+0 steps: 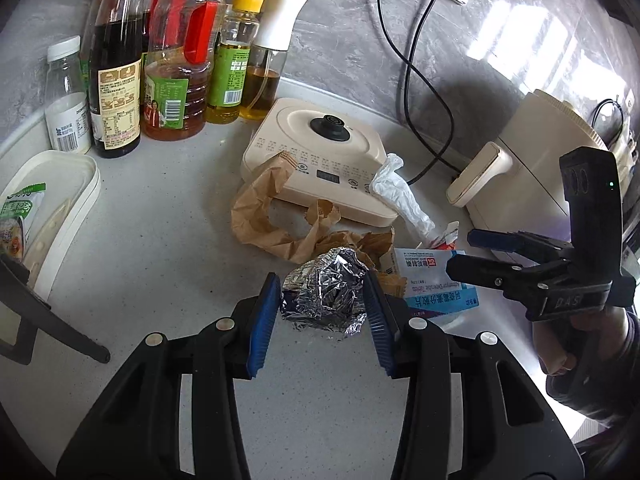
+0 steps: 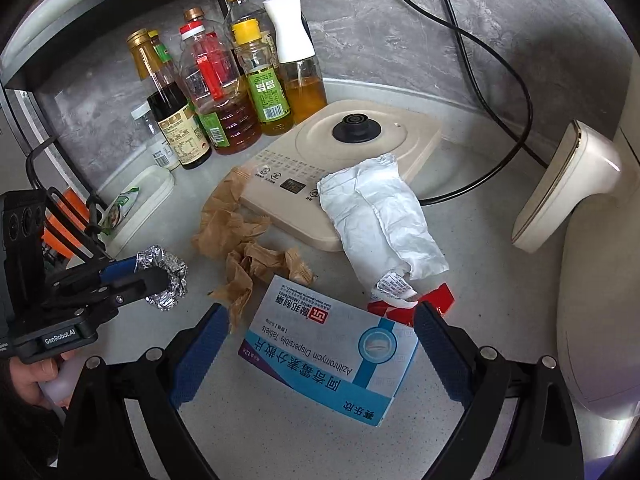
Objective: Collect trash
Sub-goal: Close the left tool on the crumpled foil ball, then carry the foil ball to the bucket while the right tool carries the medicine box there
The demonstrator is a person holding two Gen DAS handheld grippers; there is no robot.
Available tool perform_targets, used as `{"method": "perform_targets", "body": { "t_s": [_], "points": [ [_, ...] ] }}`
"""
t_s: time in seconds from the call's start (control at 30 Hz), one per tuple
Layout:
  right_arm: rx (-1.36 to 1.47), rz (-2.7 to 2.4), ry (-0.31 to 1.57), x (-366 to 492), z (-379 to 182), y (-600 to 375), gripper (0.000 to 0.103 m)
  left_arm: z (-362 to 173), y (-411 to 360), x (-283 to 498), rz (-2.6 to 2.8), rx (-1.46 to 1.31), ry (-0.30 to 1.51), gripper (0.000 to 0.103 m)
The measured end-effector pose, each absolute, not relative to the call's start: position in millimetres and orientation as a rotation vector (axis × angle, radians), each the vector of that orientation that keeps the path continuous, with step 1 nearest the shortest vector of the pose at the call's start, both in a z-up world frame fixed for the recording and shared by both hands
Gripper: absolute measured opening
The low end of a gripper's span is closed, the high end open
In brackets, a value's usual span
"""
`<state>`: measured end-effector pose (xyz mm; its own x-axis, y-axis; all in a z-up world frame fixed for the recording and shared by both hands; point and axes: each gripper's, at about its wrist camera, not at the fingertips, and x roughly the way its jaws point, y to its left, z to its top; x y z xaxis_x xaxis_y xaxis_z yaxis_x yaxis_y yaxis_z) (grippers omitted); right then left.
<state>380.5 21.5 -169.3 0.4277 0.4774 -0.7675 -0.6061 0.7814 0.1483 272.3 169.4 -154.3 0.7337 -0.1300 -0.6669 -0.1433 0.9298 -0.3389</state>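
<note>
We have the left gripper (image 1: 322, 300) pinching the crumpled silver foil ball (image 1: 326, 292) on the grey counter (image 1: 160, 240). Right gripper (image 2: 320, 348) spread wide, blue-white cardboard medicine box (image 2: 324, 348) lying between its pads untouched. Crumpled brown paper (image 2: 244, 252) at 11 o'clock of box.

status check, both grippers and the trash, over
Left gripper shut on foil ball. Right gripper open around medicine box, not gripping. Brown paper and white wrapper remain on counter.
</note>
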Motion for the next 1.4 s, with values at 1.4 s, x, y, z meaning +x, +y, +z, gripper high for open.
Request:
{"method": "perform_targets", "body": {
  "t_s": [1.4],
  "points": [
    [-0.206, 0.692, 0.672, 237, -64, -47, 0.063, -66, 116, 184, 0.071, -0.266, 0.63, 0.043]
  ]
}}
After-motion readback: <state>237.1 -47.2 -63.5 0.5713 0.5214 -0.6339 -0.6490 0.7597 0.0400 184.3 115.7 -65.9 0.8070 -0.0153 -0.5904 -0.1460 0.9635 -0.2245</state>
